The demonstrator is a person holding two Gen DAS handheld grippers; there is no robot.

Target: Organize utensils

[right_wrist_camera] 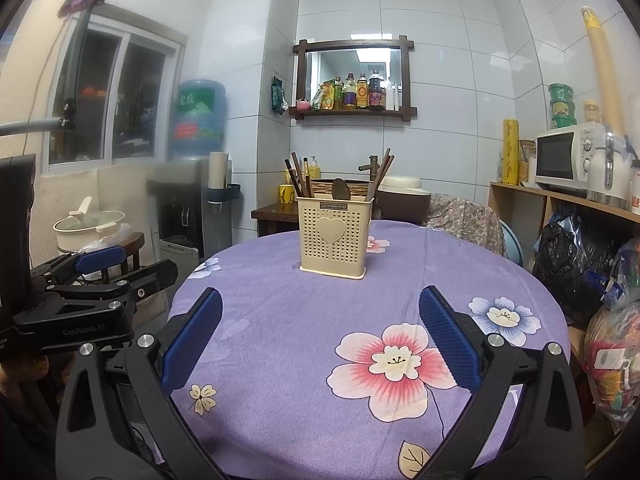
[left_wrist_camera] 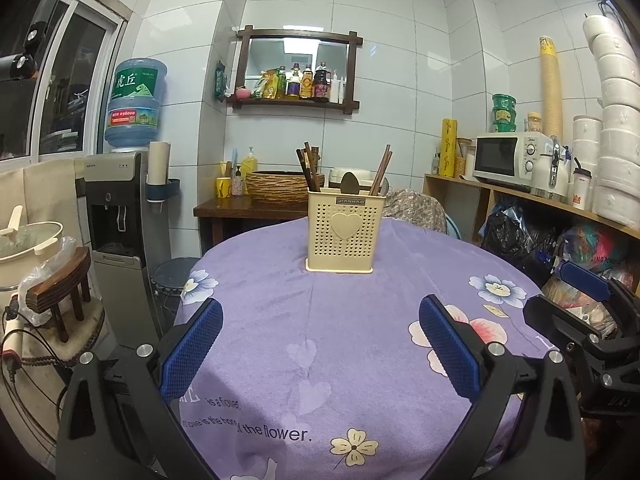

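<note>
A cream perforated utensil holder (left_wrist_camera: 341,236) with a heart on its front stands upright at the far side of a round table under a purple flowered cloth (left_wrist_camera: 320,340). Dark chopsticks (left_wrist_camera: 307,170) and a spoon (left_wrist_camera: 350,183) stick out of its top. It also shows in the right wrist view (right_wrist_camera: 334,240), with chopsticks (right_wrist_camera: 298,178) and a spoon (right_wrist_camera: 340,190). My left gripper (left_wrist_camera: 320,344) is open and empty over the near cloth. My right gripper (right_wrist_camera: 320,336) is open and empty, beside the left one (right_wrist_camera: 120,268).
A water dispenser (left_wrist_camera: 116,216) with a blue bottle stands at the left. A stool (left_wrist_camera: 60,292) and a white pot (left_wrist_camera: 28,240) are beside it. A shelf with a microwave (left_wrist_camera: 508,156), stacked bowls (left_wrist_camera: 616,120) and bags runs along the right. A chair (left_wrist_camera: 416,208) stands behind the table.
</note>
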